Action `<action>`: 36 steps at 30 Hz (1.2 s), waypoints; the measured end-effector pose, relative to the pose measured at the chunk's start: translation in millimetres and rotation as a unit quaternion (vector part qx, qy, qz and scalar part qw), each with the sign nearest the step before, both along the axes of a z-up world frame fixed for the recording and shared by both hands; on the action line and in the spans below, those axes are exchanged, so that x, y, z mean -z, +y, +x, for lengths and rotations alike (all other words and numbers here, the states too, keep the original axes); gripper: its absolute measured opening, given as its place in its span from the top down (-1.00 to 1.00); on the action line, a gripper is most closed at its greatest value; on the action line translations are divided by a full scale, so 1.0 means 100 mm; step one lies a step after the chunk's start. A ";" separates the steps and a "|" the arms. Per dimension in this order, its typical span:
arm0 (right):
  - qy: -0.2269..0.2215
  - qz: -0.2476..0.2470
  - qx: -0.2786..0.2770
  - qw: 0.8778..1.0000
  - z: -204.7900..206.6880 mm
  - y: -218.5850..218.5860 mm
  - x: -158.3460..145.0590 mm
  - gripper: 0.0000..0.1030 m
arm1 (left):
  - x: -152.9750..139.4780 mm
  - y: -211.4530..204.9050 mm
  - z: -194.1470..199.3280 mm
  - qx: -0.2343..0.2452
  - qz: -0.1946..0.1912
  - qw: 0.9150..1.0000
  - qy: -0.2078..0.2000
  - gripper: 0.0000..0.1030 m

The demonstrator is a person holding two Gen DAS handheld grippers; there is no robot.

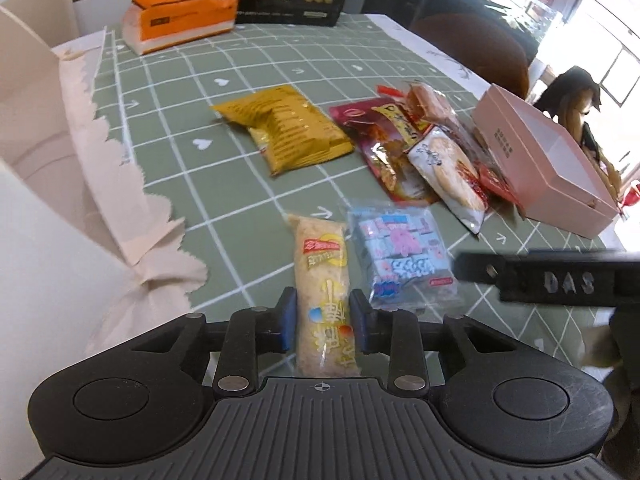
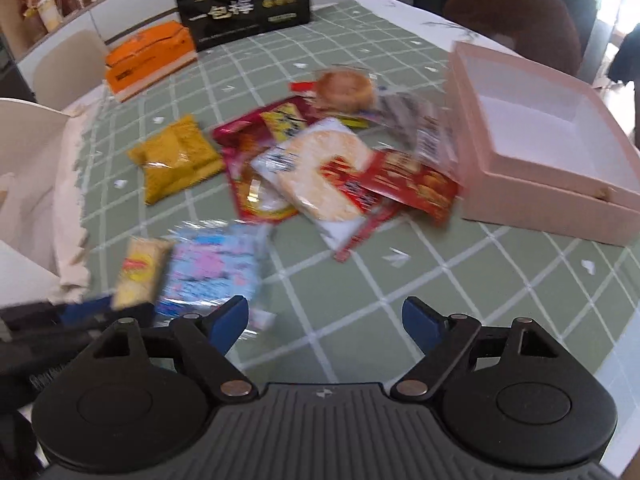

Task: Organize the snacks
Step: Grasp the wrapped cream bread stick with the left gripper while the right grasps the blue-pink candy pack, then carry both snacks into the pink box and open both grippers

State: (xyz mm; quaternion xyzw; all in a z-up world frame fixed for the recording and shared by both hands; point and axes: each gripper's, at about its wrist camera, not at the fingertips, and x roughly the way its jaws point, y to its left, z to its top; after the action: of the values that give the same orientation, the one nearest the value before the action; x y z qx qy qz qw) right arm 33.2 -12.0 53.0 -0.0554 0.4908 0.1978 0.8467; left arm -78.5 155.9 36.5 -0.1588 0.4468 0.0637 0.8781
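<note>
Already the left gripper (image 1: 323, 322) has its blue pads (image 1: 289, 320) against both long sides of a slim clear-wrapped pale rice-cracker packet with a red and yellow label (image 1: 323, 280), pinching it low near the near edge of the green checked surface (image 1: 224, 184). Touching that packet's side lies a crinkly blue and pink plastic candy bag (image 1: 394, 258), and the right gripper (image 2: 326, 320) hovers spread wide over bare cloth, holding nothing.

Judged from this moment, the grip sits at the packet's near end, so the long far end could droop or swing once lifted, dragging the candy bag along or slipping free of the pads. Too hard a squeeze might crush the brittle contents.

Farther along, a heap of red, white and clear snack packets (image 2: 340, 168) leans against the open pink cardboard box (image 2: 560, 184) at the surface's right edge, presumably the destination. A carry straight across could clip that heap and scatter it, or knock a loose yellow foil pouch (image 1: 284, 128) lying apart toward the middle. An orange tissue pack (image 1: 180, 12) and a black printed box (image 2: 244, 0) stand at the far edge, well clear.
</note>
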 end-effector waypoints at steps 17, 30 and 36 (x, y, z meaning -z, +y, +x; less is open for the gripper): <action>0.043 -0.013 -0.052 0.998 0.13 0.47 0.11 -0.16 | -0.02 0.07 0.01 0.007 -0.002 1.000 0.000 0.37; 0.047 0.021 0.045 0.998 -0.15 -1.32 -0.16 -0.15 | -0.40 -1.03 0.06 0.143 -0.033 0.987 -0.065 0.38; -0.014 0.050 0.074 0.996 0.03 -1.94 -0.86 -0.15 | -1.21 -1.36 0.61 0.176 -0.053 0.970 -0.157 0.38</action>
State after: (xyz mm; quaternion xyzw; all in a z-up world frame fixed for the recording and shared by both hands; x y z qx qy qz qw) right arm 35.8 -206.1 139.0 0.0212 0.4709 0.1580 0.8677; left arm -17.3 19.8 157.8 -0.1314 0.3271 -0.1415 0.9250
